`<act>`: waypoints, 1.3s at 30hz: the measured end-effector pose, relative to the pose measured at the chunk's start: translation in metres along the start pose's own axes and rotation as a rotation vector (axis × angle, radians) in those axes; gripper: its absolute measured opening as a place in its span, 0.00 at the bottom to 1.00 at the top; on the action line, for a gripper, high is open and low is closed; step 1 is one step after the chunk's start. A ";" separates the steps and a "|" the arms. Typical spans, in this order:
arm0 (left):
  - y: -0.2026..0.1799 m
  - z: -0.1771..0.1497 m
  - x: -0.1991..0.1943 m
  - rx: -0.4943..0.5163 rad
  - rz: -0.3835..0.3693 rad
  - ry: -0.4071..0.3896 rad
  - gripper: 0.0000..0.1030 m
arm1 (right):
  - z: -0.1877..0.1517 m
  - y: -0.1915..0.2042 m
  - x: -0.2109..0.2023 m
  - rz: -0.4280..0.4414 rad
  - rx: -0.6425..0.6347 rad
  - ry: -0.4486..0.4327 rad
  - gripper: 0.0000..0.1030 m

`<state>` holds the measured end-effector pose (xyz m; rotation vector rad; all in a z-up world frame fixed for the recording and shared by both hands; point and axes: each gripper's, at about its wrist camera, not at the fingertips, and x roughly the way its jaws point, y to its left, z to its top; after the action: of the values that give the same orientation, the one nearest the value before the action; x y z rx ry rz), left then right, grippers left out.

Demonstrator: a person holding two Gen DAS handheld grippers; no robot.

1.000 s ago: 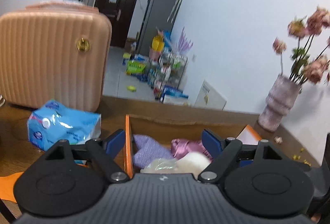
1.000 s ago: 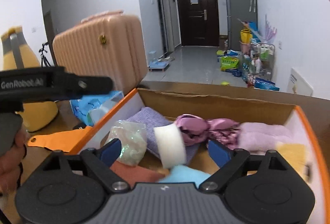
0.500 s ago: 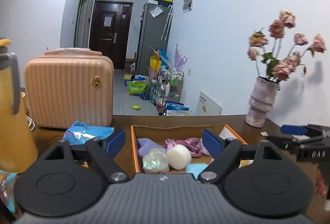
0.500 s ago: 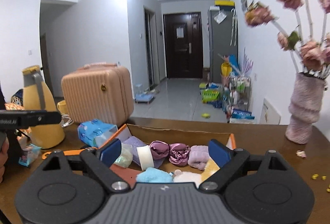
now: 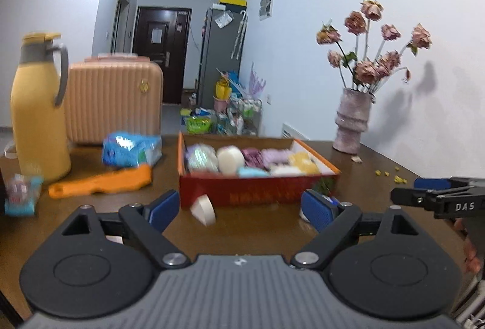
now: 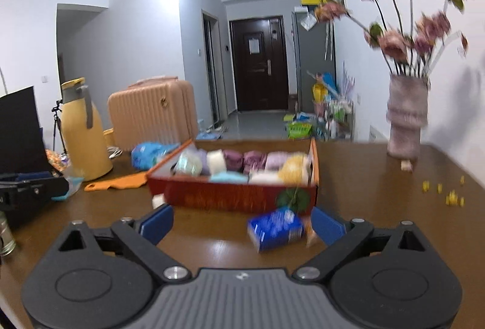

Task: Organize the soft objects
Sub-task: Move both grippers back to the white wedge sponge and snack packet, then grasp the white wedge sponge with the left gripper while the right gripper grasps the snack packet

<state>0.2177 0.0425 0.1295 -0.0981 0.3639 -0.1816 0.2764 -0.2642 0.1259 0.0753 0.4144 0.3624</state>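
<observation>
Now both tongs (image 5: 239, 209) (image 6: 242, 224) farther from box (image 5: 257, 192), jaws just widened, empty

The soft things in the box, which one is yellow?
The fluffy yellow one at the right end of the orange box, nearest the vase. Its neighbours are white, lilac, purple and light blue.

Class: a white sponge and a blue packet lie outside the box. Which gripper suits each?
Probably left gripper for the sponge, right gripper for the packet; each lies between that gripper's open, empty fingers.
</observation>
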 end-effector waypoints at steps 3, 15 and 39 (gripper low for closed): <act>-0.001 -0.023 -0.006 -0.050 -0.043 0.063 0.87 | -0.024 0.001 -0.008 0.015 0.018 0.042 0.95; 0.004 -0.033 0.019 -0.077 -0.003 0.118 0.87 | -0.045 -0.005 0.013 -0.002 0.079 0.097 0.95; 0.054 -0.011 0.220 -0.114 0.152 0.261 0.69 | -0.014 -0.103 0.175 -0.121 0.027 0.246 0.36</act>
<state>0.4238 0.0519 0.0366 -0.1596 0.6397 -0.0227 0.4541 -0.2974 0.0318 0.0318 0.6646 0.2467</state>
